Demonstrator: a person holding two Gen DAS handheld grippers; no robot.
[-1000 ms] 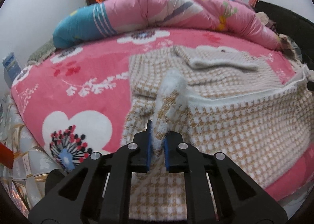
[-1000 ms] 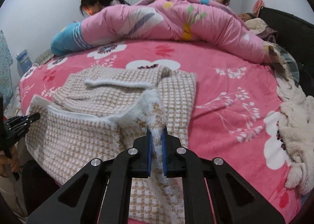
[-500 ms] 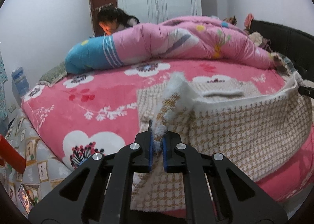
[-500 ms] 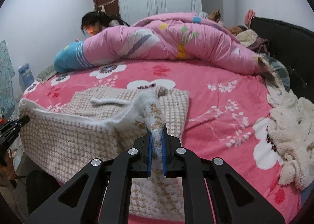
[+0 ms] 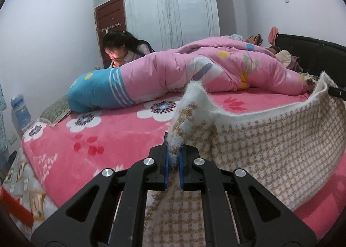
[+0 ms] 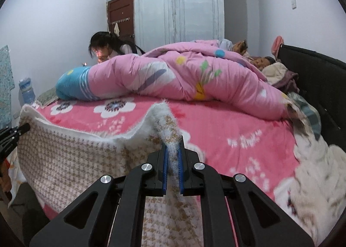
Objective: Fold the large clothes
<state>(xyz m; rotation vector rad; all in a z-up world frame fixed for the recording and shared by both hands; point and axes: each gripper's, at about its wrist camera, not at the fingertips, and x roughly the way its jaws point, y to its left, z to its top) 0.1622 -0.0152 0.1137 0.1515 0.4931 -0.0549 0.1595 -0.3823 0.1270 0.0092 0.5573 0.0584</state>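
A large beige-and-white checked knit garment point(image 5: 270, 149) with a fluffy white edge hangs stretched between both grippers, above the near side of the pink flowered bed point(image 5: 103, 138). My left gripper point(image 5: 173, 160) is shut on one corner of its white hem. At the far right of the left wrist view the tip of my right gripper point(image 5: 336, 91) holds the other corner. In the right wrist view my right gripper point(image 6: 173, 160) is shut on the garment point(image 6: 71, 160), and my left gripper point(image 6: 15, 132) shows at the left edge. The part resting on the bed is hidden behind the raised hem.
A rolled pink and blue quilt point(image 5: 194, 78) lies across the far side of the bed, with a person point(image 5: 121, 52) leaning behind it. A fluffy white blanket point(image 6: 313, 171) is heaped at the bed's right, beside a black headboard point(image 6: 313, 73). A second person point(image 6: 263, 60) lies under covers.
Both grippers have risen with the garment's hem, lifting its near edge off the bed. Both views now look more level across the room. The folded part on the bed has dropped out of sight.
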